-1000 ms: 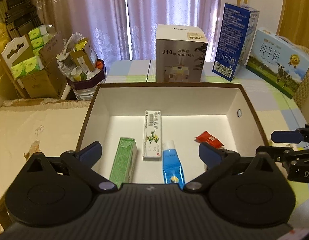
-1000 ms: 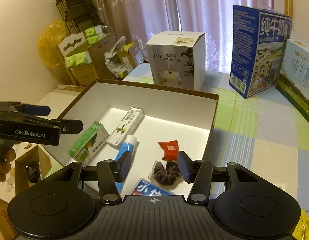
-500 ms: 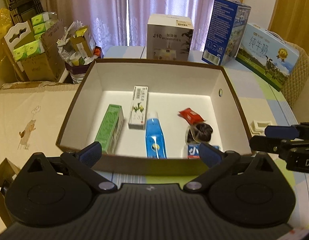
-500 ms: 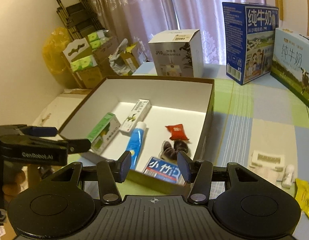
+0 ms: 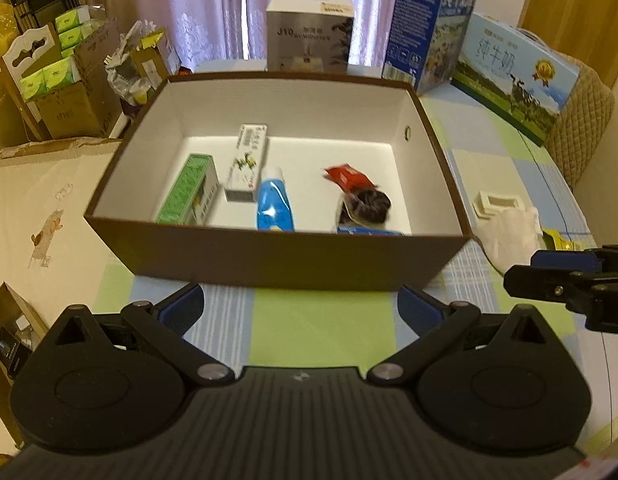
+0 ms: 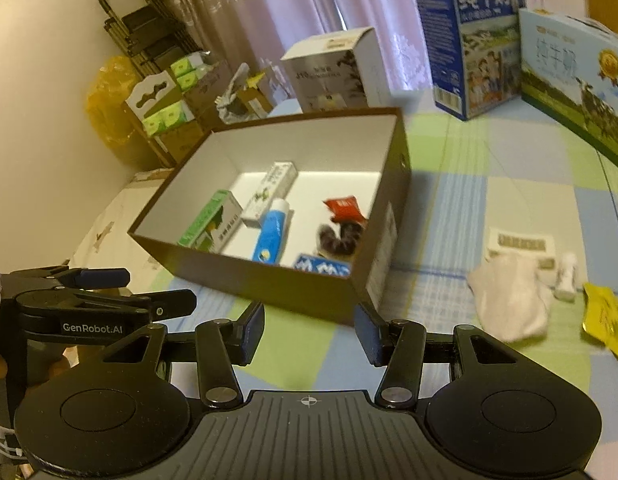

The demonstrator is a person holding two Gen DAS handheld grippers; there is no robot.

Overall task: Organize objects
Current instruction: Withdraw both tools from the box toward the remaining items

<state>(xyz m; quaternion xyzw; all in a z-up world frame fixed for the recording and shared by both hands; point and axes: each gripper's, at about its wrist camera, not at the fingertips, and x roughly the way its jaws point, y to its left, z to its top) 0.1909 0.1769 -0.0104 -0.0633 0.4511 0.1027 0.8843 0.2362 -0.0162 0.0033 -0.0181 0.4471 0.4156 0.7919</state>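
We hold both tools on the near side of the brown box [image 5: 277,256], over the checked tablecloth [image 5: 321,320]. Our left gripper [image 5: 301,308] is spread wide and empty; our right gripper [image 6: 309,330] is likewise parted with nothing between its pads. The box already holds a green carton [image 5: 189,194], a white carton [image 5: 247,164], a blue tube [image 5: 274,206], a red packet [image 5: 347,176] and a dark bundle [image 5: 369,208]. Loose things lie to the right of the box: a white cloth [image 6: 513,298], a small white bottle [image 6: 567,276] and a yellow packet [image 6: 607,318]. We judge the next pick belongs there. We should swing the right gripper over one item, keep the jaws wide, come down square, and avoid snagging the cloth.
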